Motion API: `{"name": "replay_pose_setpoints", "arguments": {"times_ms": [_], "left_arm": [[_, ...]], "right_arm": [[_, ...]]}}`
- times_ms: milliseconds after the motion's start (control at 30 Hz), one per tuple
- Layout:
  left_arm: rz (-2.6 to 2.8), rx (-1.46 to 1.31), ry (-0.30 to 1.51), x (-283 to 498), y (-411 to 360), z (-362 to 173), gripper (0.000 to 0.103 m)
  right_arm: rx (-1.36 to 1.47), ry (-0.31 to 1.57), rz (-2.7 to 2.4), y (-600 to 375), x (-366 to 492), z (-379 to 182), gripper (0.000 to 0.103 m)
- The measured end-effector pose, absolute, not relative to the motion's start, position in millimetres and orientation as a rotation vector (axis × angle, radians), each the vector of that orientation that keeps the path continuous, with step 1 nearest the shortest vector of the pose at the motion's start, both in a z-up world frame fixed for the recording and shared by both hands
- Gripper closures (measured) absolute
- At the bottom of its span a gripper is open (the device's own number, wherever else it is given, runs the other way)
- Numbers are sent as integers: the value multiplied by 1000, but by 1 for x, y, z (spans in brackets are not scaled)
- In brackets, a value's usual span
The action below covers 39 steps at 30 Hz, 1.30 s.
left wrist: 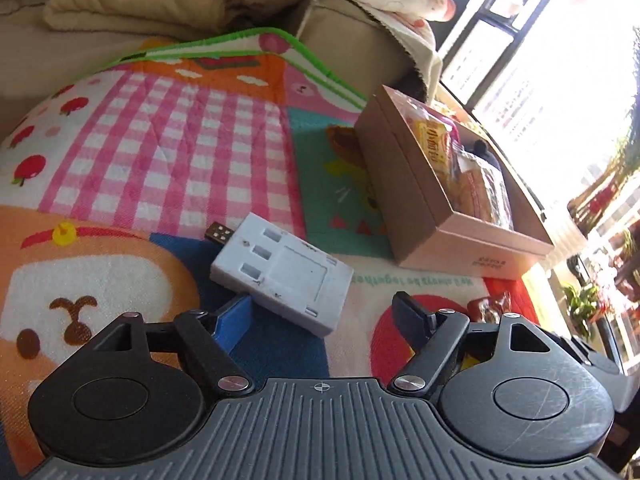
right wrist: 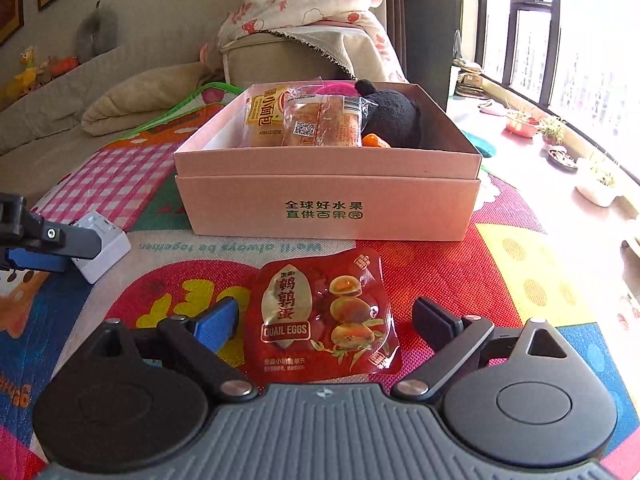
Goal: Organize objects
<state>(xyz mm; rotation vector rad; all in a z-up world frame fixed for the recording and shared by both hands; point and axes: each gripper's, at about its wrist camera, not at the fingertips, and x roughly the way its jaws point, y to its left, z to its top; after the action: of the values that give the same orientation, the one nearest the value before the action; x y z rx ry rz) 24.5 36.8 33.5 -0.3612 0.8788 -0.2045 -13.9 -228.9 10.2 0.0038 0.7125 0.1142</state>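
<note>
Left wrist view, left to right: we log our left gripper (left wrist: 322, 316) at bottom centre, jaws spread wide, holding nothing. The white plastic block (left wrist: 280, 274) lies flat on the play mat (left wrist: 160, 140) just ahead of the blue left finger pad (left wrist: 234, 322), its near corner between the jaws, a dark plug at its upper-left end. Open mat runs to the left of it; the mat's green edge sits at upper centre against a beige sofa (left wrist: 120, 8).

At centre right we list the cardboard box (left wrist: 404, 184), open-topped, with snack packets inside; bright windows (left wrist: 540, 60) fill the right edge.

Right wrist view, left to right: the white block shows at far left with the left gripper beside it. Our right gripper (right wrist: 326, 320) stands wide open, empty, with the red quail-egg packet (right wrist: 324, 318) flat on the mat between the fingers, untouched. Bare mat separates it from the box at centre, which holds bread packets (right wrist: 320, 124) and a black plush toy (right wrist: 394, 118). Potted plants (right wrist: 556, 128) line the sill at right.
</note>
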Motion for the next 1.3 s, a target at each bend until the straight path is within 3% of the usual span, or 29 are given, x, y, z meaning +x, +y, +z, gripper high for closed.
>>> {"name": "replay_pose_setpoints", "arguments": {"times_ms": [567,967,1300], "left_arm": [[-120,-107,845,75,-4,23,19],[-230,105,763,41,18,22,46],[-258,118,742,43,23,23,45]], "right_arm": [[63,696,102,-237,-18,10,0],[30,708,87,-232,-17,8,0],[-14,730,76,-225,-13,7,0]]}}
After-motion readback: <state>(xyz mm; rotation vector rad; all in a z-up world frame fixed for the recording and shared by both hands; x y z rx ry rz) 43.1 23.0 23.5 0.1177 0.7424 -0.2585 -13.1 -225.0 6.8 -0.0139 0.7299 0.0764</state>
